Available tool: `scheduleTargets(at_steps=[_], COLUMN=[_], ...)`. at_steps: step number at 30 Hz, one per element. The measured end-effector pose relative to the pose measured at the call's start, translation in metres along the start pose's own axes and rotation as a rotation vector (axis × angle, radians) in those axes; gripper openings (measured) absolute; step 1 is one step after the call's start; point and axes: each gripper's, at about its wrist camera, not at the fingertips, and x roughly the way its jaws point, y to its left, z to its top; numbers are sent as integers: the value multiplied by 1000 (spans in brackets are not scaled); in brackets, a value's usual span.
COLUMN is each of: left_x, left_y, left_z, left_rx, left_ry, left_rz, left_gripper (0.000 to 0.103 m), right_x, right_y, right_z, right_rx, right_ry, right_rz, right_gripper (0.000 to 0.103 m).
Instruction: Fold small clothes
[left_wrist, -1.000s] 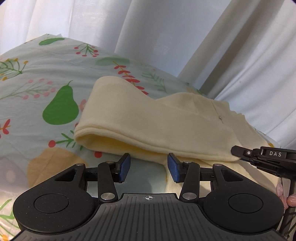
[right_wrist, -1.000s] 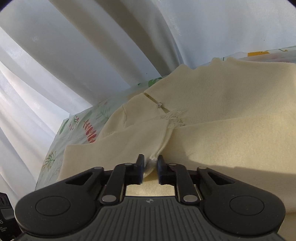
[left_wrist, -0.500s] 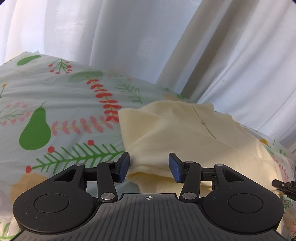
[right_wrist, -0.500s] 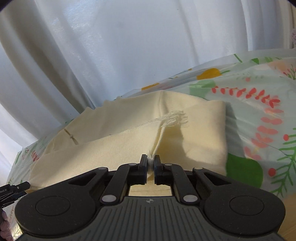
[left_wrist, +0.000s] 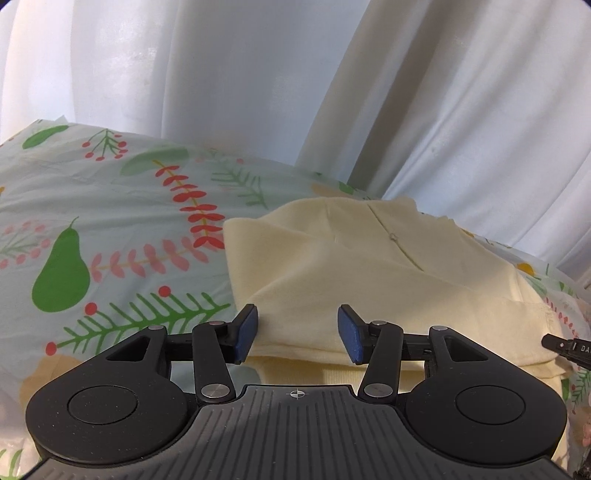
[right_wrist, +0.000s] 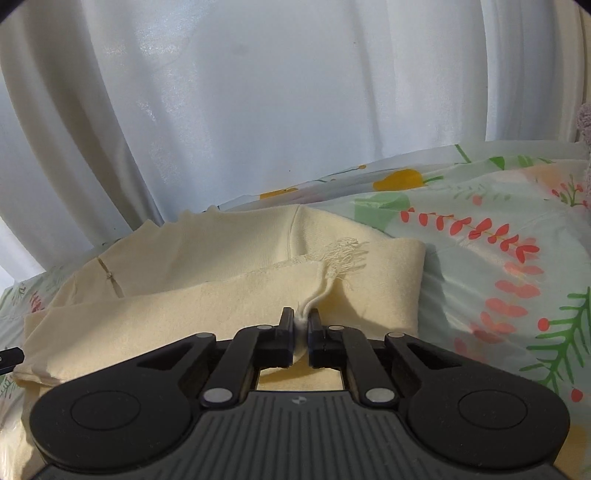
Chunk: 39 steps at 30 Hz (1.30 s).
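The right gripper (right_wrist: 301, 320) pinches a thin tuck of a cream garment (right_wrist: 207, 306), its two black fingers pressed together with the cloth squeezed between them. In the left wrist view the left gripper (left_wrist: 298, 332) has its blue-padded fingers (left_wrist: 246, 331) spread wide with nothing between them, held at the garment's (left_wrist: 369, 280) near folded edge; whether the pads touch the fabric cannot be told. The tip of the right gripper shows at that view's right edge. The garment lies folded in layers on a pale floral sheet (left_wrist: 110, 229) printed with green pears, red berries and fern sprigs. A frayed, fringed edge (right_wrist: 343, 254) crosses the top layer just beyond the right gripper, and a slit with a small button (right_wrist: 109, 275) sits toward the garment's far left in the right wrist view. Beyond the sheet, white curtains (right_wrist: 295, 103) hang in long folds across the background
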Motion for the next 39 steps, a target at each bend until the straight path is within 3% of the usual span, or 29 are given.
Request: scheduleTargets(at_steps=[3, 5, 7, 10, 12, 16, 19, 21, 29, 33, 35, 39], left_x=[-9, -16, -16, -4, 9, 26, 35, 39, 51, 36, 19, 2], left_y=[-1, -2, -4, -13, -19, -27, -29, -27, -28, -30, -35, -48], left_z=[-2, -4, -8, -15, -20, -24, -19, -15, -5, -7, -8, -3], left_rx=[4, -7, -26, -47, -71, -88, -78, -83, -82, -48, 10, 108], left_ry=[13, 24, 53, 115, 145, 166, 166, 168, 139, 170, 164, 87], left_rz=[-54, -122, -190, -250, -250, -230, -222, -211, -187, -192, -212, -203], left_gripper=[53, 54, 54, 54, 52, 47, 39, 34, 35, 35, 36, 56], right_x=[-9, -28, -43, -41, -31, -20, -9, -4, 4, -4, -17, -38], right_y=[-7, -23, -40, -49, -52, -50, -48, -49, -43, -41, -36, -8], right_z=[-3, -8, -21, -40, -48, -46, -45, -42, -21, -25, -27, -22], right_rx=[60, 219, 399, 512, 559, 634, 664, 649, 553, 523, 447, 154], right_ry=[19, 23, 30, 85, 110, 50, 71, 72, 23, 61, 80, 42], right_rz=[1, 78, 197, 246, 245, 247, 248, 237, 192, 198, 228, 211], right_gripper=[11, 32, 44, 45, 45, 36, 7, 7, 7, 11, 11, 11])
